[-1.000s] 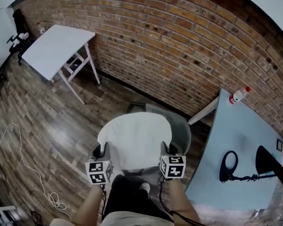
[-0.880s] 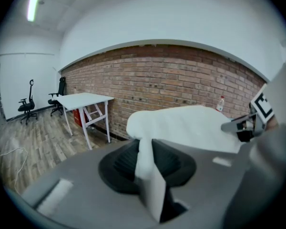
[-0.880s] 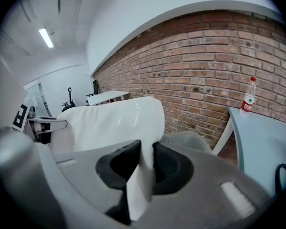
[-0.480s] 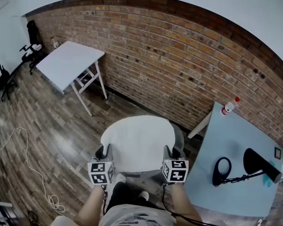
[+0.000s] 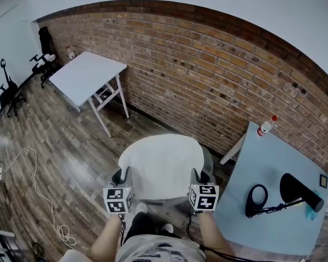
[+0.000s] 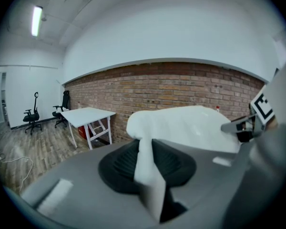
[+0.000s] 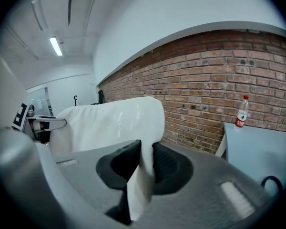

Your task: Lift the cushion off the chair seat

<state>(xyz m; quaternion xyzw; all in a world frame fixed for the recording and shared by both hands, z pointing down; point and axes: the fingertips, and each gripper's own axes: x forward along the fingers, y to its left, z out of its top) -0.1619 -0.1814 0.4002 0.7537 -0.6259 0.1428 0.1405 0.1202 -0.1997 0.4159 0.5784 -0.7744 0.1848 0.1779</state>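
The white cushion (image 5: 161, 165) hangs in the air between my two grippers, held level above the grey chair (image 5: 209, 158), of which only a rim shows behind it. My left gripper (image 5: 120, 177) is shut on the cushion's near left edge; white fabric (image 6: 150, 175) is pinched between its black pads. My right gripper (image 5: 199, 176) is shut on the near right edge, with the cushion's fabric (image 7: 140, 175) squeezed between its pads. The cushion (image 6: 190, 125) spreads from one gripper toward the other in both gripper views.
A brick wall (image 5: 208, 86) runs behind. A white folding table (image 5: 87, 76) stands at the left, office chairs (image 5: 44, 48) beyond it. A light blue table (image 5: 273, 190) at the right carries a water bottle (image 5: 265, 126) and black objects (image 5: 298, 190). A cable (image 5: 41, 201) lies on the wood floor.
Both grippers have risen with the cushion held between them; it has come up off the chair seat, and the view now takes in more of the wall.
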